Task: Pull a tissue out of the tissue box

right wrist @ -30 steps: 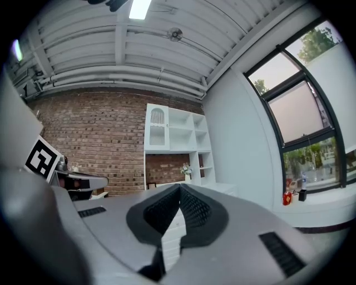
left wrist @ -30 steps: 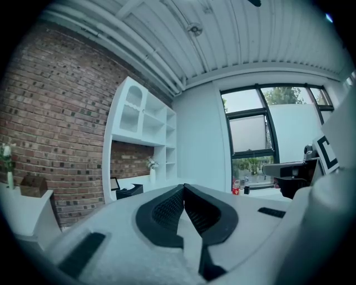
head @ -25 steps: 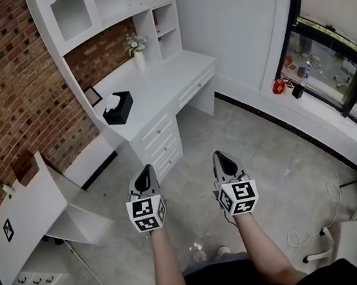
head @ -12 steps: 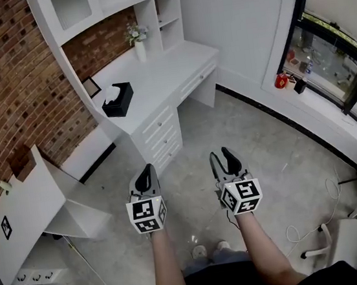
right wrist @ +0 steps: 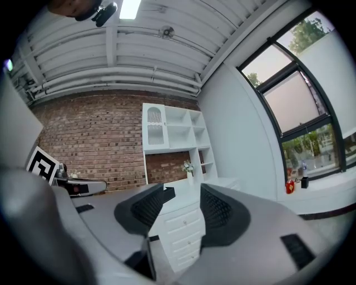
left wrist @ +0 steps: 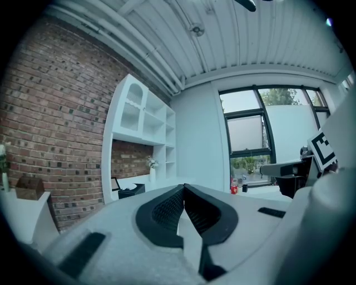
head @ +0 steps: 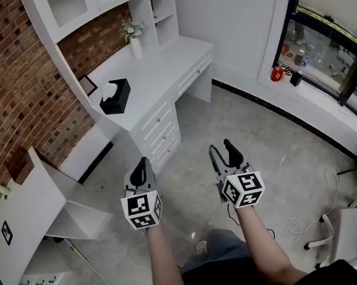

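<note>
The black tissue box (head: 115, 97) stands on the white desk (head: 162, 69) by the brick wall, with a white tissue (head: 109, 89) poking out of its top. Both grippers hang over the floor, well short of the desk. My left gripper (head: 141, 169) is shut with nothing in it. The jaws of my right gripper (head: 224, 149) are opening, with nothing between them. In the left gripper view the box (left wrist: 130, 190) shows far off, left of the shut gripper (left wrist: 183, 186). In the right gripper view the gripper (right wrist: 182, 188) frames the desk drawers, and the box (right wrist: 168, 193) peeks past the left jaw.
On the desk stand a vase of flowers (head: 134, 43) and a picture frame (head: 88, 85), under white shelves. A slanted white table (head: 25, 217) is at the left. A white office chair (head: 353, 233) and cables (head: 331, 210) lie at the lower right, below a window.
My right gripper's jaws have gone from shut to wide apart. The left gripper stays shut. Both grippers sit a little lower in the head view, and the desk has shifted slightly left.
</note>
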A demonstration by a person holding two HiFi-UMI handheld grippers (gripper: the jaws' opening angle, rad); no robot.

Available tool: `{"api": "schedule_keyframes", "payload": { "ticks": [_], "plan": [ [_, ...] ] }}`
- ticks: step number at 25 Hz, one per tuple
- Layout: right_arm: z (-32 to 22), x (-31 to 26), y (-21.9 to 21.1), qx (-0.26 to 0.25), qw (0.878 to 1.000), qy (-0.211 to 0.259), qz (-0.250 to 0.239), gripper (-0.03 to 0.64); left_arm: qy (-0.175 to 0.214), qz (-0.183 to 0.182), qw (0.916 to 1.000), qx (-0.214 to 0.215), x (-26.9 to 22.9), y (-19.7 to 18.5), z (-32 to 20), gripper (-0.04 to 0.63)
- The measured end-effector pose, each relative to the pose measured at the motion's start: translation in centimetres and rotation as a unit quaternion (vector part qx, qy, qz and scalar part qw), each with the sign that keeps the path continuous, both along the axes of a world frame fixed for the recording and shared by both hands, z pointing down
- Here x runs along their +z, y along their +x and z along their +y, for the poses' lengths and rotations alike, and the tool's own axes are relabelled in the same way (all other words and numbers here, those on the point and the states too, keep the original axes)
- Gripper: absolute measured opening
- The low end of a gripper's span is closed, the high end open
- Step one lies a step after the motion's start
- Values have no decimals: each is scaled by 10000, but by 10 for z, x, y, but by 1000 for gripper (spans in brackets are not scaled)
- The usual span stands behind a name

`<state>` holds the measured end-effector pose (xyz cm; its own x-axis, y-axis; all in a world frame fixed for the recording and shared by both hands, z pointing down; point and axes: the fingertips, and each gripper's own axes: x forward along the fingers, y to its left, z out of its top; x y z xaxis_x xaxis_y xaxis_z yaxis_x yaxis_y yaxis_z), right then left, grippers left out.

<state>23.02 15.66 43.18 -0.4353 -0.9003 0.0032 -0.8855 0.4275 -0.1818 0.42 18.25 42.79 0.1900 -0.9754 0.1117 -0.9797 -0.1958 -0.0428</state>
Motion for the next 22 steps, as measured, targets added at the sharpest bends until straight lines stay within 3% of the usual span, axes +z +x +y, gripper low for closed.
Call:
{"api": "schedule_keyframes", "payload": {
  "ticks": [12, 22],
  "plan": [
    [-12, -29, -8, 79, 9994, 316, -128, 190, 274, -177, 9995, 42, -27, -16, -9, 9],
    [-59, -49, -19, -31, 9980, 563, -278, 190, 525, -237, 9983, 6, -45, -25, -48, 9]
  ]
}}
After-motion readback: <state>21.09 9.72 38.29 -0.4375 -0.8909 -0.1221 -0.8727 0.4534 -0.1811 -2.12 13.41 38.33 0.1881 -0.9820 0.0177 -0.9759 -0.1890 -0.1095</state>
